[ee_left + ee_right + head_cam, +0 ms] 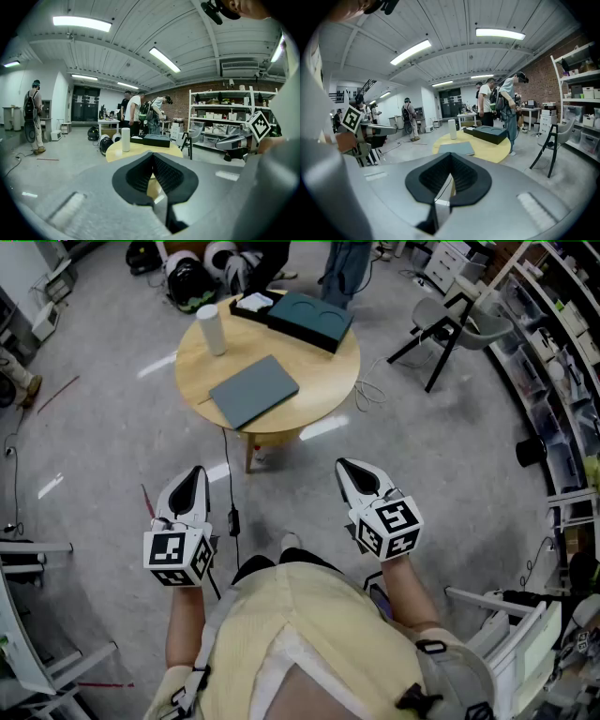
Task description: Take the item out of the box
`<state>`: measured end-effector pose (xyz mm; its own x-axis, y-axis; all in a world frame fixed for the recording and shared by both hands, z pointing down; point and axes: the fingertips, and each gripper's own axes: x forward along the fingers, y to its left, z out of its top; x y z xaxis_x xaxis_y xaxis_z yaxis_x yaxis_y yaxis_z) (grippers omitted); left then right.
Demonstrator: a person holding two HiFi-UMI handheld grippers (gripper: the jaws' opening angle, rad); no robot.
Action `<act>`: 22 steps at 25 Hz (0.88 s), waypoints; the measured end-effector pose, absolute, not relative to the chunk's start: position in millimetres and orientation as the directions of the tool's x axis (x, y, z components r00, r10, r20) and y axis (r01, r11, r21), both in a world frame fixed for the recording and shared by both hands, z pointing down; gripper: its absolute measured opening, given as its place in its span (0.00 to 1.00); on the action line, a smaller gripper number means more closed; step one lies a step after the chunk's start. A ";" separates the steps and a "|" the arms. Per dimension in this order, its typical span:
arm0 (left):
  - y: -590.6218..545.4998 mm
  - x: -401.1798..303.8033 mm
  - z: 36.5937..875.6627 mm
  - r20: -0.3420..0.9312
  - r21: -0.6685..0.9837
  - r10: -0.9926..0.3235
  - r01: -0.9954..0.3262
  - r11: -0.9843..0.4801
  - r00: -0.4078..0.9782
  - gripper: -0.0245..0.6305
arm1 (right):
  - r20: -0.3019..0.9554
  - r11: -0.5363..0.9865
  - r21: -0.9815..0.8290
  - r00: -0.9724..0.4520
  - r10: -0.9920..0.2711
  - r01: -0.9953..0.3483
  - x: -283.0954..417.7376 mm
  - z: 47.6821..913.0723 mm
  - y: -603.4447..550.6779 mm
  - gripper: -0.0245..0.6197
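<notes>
A dark teal box (309, 320) with two round recesses in its top lies at the far right of the round wooden table (323, 371). It also shows as the dark box (152, 139) in the left gripper view and the box (490, 133) in the right gripper view. A flat grey-teal lid (253, 390) rests near the table's front, and a white cylinder (214, 329) stands at its left. Both grippers hover over the floor, well short of the table. The left gripper (195, 474) is shut and empty. The right gripper (347, 467) is shut too, with nothing between its jaws.
A small black tray (251, 304) with something white in it sits behind the box. People (347, 268) stand at the table's far side. A black chair (450, 329) is to the right, shelves (562, 343) line the right wall, and a cable (230, 484) runs across the floor.
</notes>
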<state>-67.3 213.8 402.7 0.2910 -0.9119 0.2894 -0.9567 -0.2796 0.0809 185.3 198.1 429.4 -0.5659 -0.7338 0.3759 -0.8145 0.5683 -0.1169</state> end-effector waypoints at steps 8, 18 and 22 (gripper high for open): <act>212.1 -62.9 409.2 0.320 0.082 -0.905 -0.959 -0.270 0.282 0.04 | 0.358 0.585 -0.144 -0.593 -0.721 -0.798 180.3 433.4 185.3 0.05; 172.6 -76.6 413.7 0.343 0.085 -0.884 -0.948 -0.308 0.318 0.04 | 0.391 0.661 -0.139 -0.654 -0.648 -0.738 134.3 433.4 155.2 0.05; 138.3 -80.4 410.2 0.341 0.082 -0.868 -0.931 -0.355 0.361 0.04 | 0.406 0.681 -0.107 -0.657 -0.635 -0.724 114.7 428.5 128.8 0.05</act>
<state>-80.4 138.3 410.2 0.3613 -0.8679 0.3410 -0.9311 -0.3555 0.0817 114.7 128.8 428.5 -0.6570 -0.6353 0.4059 -0.7244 0.6811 -0.1067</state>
